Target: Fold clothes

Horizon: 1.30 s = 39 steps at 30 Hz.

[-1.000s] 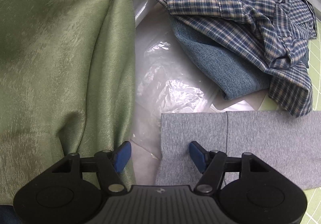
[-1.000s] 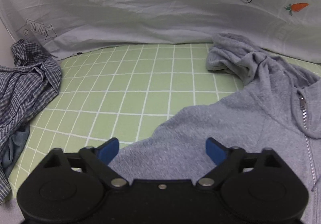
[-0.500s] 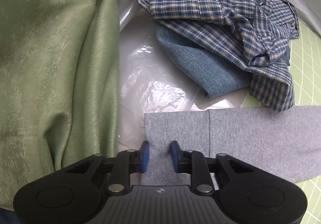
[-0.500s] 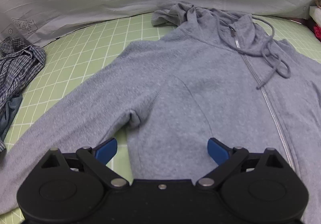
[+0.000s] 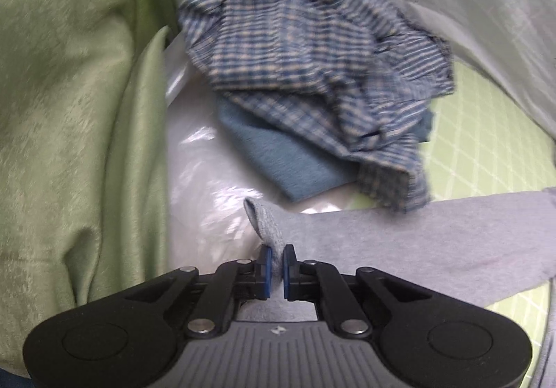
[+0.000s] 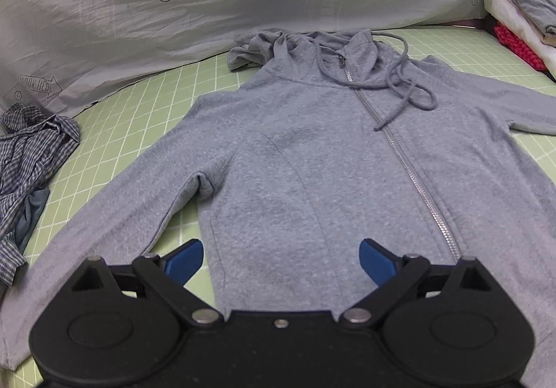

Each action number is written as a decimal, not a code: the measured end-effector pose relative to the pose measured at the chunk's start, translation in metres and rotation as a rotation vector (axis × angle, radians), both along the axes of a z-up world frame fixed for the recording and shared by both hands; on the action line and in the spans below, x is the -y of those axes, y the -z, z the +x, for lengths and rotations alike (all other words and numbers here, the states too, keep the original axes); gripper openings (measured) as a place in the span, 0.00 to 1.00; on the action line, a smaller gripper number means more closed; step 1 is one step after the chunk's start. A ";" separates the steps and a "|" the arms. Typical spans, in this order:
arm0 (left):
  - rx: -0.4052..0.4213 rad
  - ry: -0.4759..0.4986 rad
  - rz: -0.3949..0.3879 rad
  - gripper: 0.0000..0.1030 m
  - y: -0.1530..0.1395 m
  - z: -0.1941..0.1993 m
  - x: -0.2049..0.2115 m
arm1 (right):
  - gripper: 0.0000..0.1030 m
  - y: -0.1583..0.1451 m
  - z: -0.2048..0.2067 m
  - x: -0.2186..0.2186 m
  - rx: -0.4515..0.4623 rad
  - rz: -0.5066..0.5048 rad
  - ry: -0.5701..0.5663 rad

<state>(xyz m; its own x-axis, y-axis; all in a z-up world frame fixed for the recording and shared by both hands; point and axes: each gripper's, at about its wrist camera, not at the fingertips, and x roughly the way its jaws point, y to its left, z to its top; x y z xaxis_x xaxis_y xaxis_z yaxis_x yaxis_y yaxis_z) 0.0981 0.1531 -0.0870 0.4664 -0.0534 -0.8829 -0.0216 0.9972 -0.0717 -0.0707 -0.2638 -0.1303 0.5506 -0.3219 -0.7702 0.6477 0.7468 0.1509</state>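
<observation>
Since a sec ago, left gripper point(image 5: 274, 266) shut on soft grey zip hoodie point(image 6: 312, 158) cuff, lifting it to fold the sleeve in. Hoodie lay flat on green grid mat point(image 6: 139, 117); right gripper point(image 6: 281, 257) hung wide apart at its 6 o'clock hem, w/ nothing held.
</observation>
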 end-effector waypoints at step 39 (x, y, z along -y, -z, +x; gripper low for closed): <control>0.026 0.223 -0.057 0.92 -0.033 -0.132 0.358 | 1.00 -0.016 -0.132 0.237 0.011 -0.003 -0.058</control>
